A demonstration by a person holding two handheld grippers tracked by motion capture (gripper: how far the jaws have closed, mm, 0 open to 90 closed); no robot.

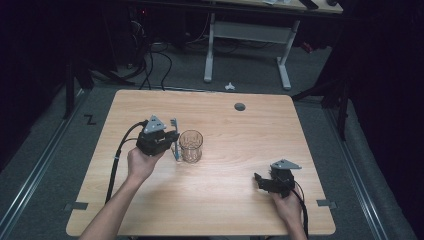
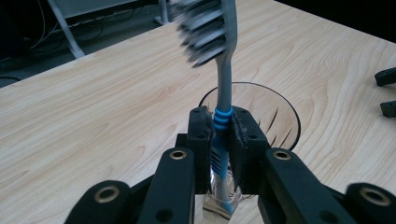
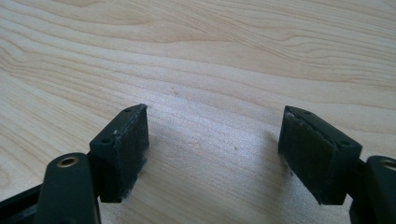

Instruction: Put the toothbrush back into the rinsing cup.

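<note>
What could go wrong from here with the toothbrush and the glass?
The left gripper clamps the toothbrush on its narrow handle, so it may pivot or slip. The brush sits beside the glass, outside the rim, so a sideways swing could topple it. The right gripper is open and far off, so it cannot steady the glass.
</note>
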